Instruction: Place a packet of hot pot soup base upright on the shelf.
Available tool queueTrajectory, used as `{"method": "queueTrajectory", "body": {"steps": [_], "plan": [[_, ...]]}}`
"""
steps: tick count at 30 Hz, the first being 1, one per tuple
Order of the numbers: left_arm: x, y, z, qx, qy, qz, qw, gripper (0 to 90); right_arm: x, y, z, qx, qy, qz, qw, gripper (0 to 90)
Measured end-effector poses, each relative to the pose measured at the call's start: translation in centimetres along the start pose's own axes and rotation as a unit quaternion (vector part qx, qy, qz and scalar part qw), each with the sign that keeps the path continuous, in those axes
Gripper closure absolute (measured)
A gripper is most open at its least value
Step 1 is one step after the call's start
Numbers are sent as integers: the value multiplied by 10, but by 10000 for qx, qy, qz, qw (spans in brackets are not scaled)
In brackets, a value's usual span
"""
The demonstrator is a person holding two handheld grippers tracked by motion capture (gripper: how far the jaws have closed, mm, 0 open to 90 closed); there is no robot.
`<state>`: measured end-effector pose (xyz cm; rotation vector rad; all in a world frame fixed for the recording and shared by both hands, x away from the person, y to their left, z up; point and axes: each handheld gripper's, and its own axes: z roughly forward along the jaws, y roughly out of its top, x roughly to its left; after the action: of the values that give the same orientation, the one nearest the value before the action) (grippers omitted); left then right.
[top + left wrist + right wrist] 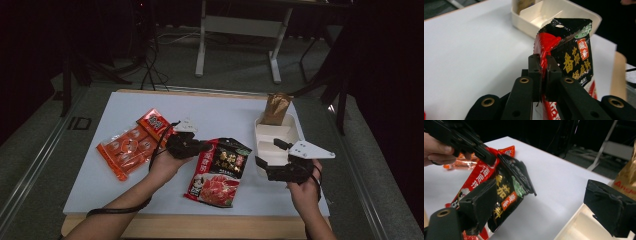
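At the bottom of the high view, a person's two forearms are reaching up into the frame over a white table (225, 107), each hand working a black two-jaw gripper. Left of centre, the left gripper (206, 146) is pinching the upper left corner of a black-and-red sauce packet (218, 172), its jaws pressing together on the red edge; the left gripper view is showing that pinch close up, the two black jaws meeting on the crumpled red seam of the packet (571, 50) at mid-frame, the corner lifting off the white surface while the lower end is lying on the table in the lower middle of the high view. At the lower right, the right gripper (266, 153) is hovering with its jaws standing wide apart and nothing between them, its tips over the near end of a cream divided tray (295, 132); in the right gripper view its two padded jaws are framing the scene from the lower left and right edges, the packet (506, 192) and the left gripper (482, 151) showing in the upper left. Farther left in the high view, an orange packet (125, 150) is lying flat at mid-left, with a smaller red-orange packet (154, 122) just above it. Toward the upper right, a brown pouch (275, 107) is standing upright in the far end of the tray.
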<state>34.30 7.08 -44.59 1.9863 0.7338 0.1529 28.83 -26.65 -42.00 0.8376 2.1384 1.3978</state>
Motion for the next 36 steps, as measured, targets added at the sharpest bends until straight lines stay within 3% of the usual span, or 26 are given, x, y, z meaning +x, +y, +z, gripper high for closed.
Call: {"method": "queueTrajectory", "body": {"steps": [4,7,11,15,18,20,24,29,36], "plan": [[-12,4,-8,-138,-76,151,9998,863,-1,-1,-1,-4,159,219,9996,108],[-18,7,-14,-243,-135,281,9992,863,1,0,-2,-47,128,171,9998,104],[-24,12,-22,-383,-48,410,9984,862,4,5,-6,-181,127,156,9996,104],[-19,16,-29,-586,-49,361,9976,862,5,8,-7,-227,195,173,9994,104],[-15,18,-33,-747,-104,313,9967,862,8,10,-3,-151,393,160,9990,103],[-13,19,-34,-786,-108,282,9964,861,9,11,0,-106,369,148,9992,104],[-9,23,-37,-1141,-238,190,9930,860,12,14,9,7,483,203,9986,104],[-7,25,-37,-1473,-302,124,9885,860,13,20,13,30,383,173,9991,192],[-9,30,-31,-1583,-411,49,9865,860,9,32,17,-39,751,385,9964,432]]}}
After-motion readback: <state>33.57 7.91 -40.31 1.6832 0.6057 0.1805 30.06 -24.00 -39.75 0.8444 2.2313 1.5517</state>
